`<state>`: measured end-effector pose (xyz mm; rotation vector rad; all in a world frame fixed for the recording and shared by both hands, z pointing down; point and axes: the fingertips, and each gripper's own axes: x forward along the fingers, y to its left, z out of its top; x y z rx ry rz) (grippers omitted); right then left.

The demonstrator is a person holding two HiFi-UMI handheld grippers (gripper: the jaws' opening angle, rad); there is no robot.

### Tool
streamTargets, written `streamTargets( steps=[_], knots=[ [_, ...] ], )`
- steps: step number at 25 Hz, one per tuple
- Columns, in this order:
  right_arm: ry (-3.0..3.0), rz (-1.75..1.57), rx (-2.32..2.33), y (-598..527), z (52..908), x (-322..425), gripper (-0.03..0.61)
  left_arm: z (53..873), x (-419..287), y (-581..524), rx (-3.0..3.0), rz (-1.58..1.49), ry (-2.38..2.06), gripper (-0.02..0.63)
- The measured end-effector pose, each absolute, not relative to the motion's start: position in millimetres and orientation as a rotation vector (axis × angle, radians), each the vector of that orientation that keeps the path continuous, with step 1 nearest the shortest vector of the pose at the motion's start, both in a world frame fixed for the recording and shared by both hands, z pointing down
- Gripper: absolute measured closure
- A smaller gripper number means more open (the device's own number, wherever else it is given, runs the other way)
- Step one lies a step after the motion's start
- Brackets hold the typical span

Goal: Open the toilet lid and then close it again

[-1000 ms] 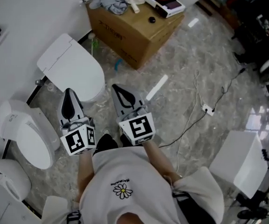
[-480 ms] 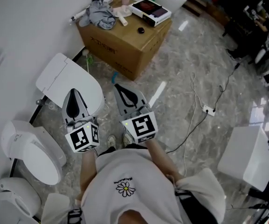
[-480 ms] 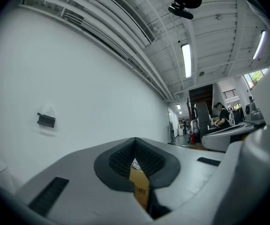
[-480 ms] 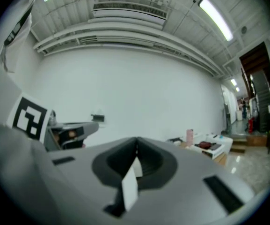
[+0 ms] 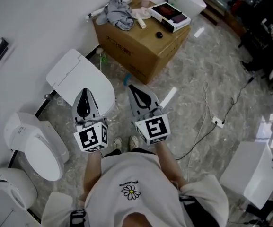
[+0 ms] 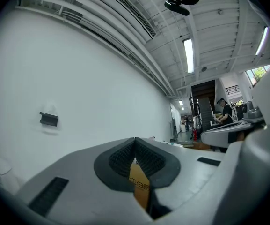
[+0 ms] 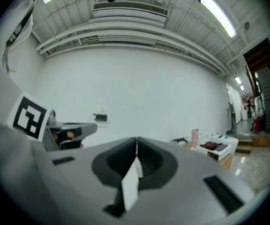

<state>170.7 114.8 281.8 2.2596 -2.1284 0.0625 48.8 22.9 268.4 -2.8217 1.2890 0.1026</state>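
A white toilet [image 5: 79, 79] with its lid down stands against the wall at the upper left of the head view. My left gripper [image 5: 84, 95] is held level above the lid's front part, shut with nothing in it. My right gripper [image 5: 137, 91] hovers to the right of the bowl over the floor, also shut and empty. In the left gripper view the left gripper's [image 6: 135, 140] pads meet, facing the white wall. In the right gripper view the right gripper [image 7: 136, 142] is shut too. How far the left gripper hangs above the lid cannot be told.
A cardboard box [image 5: 143, 41] with cloth, a cup and a book on top stands just right of the toilet. Two more toilets [image 5: 34, 141] sit to the left. A cable with a power strip [image 5: 217, 122] crosses the marble floor, and a white box [image 5: 247, 174] stands at the lower right.
Both grippers have drifted a little forward, toward the wall and the box, staying shut. The left one now overlaps more of the lid.
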Motion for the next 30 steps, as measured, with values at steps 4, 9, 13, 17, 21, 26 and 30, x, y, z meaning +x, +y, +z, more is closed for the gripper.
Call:
streamTargets(
  steps=[4,9,13,17,21,26,30],
  knots=[
    [-2.165,0.083,2.228,102,286,171,0.548,271,39,10,-2.801,0.091,1.331,0.586],
    [-2.179,0.11,2.191,82,294,173,0.546,279,29,-8,-2.79,0.067,1.362,0.586],
    [-2.203,0.139,2.146,61,303,171,0.546,292,20,-27,-2.775,0.039,1.411,0.586],
    [-2.228,0.191,2.118,49,319,162,0.546,312,7,-40,-2.758,-0.019,1.465,0.586],
    [-2.241,0.224,2.049,31,336,154,0.546,329,-1,-53,-2.748,-0.063,1.497,0.584],
    [-2.253,0.262,1.992,13,360,145,0.546,352,-8,-67,-2.76,-0.103,1.501,0.574],
    [-2.258,0.31,1.929,-2,385,141,0.491,375,-9,-77,-2.787,-0.148,1.494,0.528]
  ],
)
